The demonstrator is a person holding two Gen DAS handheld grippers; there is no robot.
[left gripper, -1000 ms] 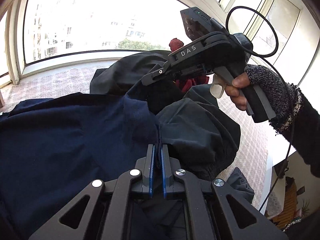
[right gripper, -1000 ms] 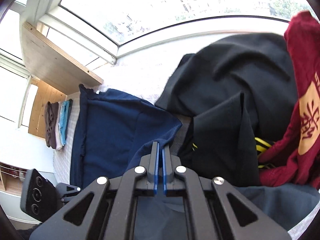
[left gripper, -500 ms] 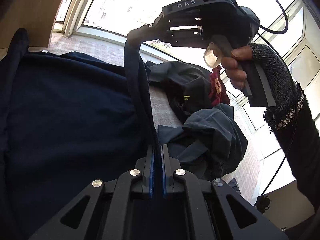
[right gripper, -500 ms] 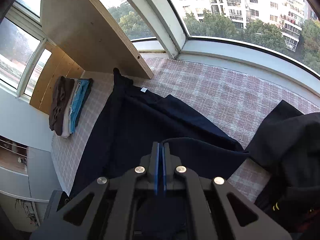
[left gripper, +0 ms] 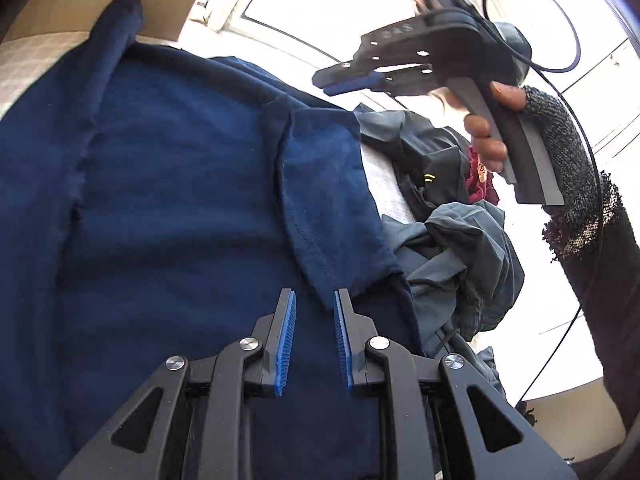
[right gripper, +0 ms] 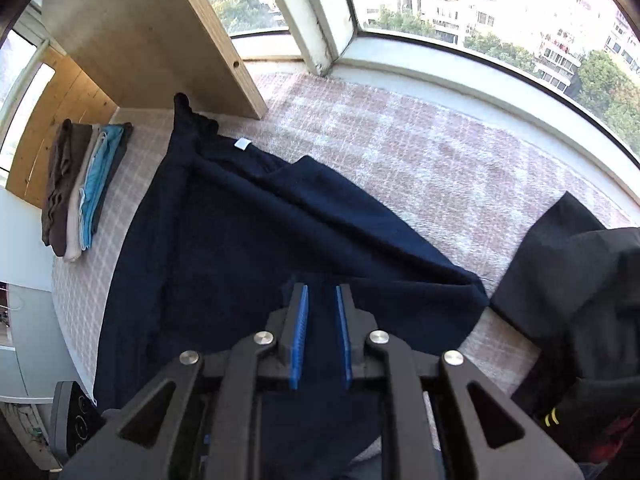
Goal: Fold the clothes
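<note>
A navy blue T-shirt [left gripper: 168, 184] lies spread on the checked cloth, with one sleeve [left gripper: 324, 200] folded inward over its body. The same shirt [right gripper: 240, 248] fills the middle of the right wrist view, its white neck label [right gripper: 242, 143] at the far end. My left gripper [left gripper: 314, 300] is open just above the sleeve's hem, holding nothing. Over the shirt's near part my right gripper [right gripper: 321, 294] hangs open and empty; it also appears in the left wrist view as the right gripper [left gripper: 344, 82] held by a hand, raised above the shirt.
A heap of unfolded clothes, dark grey [left gripper: 460, 248], black [right gripper: 576, 292] and red [left gripper: 480, 188], lies to the right of the shirt. A stack of folded clothes [right gripper: 84, 184] sits at the far left by a wooden panel [right gripper: 160, 36]. Windows [right gripper: 480, 12] border the far side.
Both grippers have let go of the navy sleeve and opened. The sleeve, lifted half a second ago, now lies folded flat over the shirt. The right gripper has risen clear.
</note>
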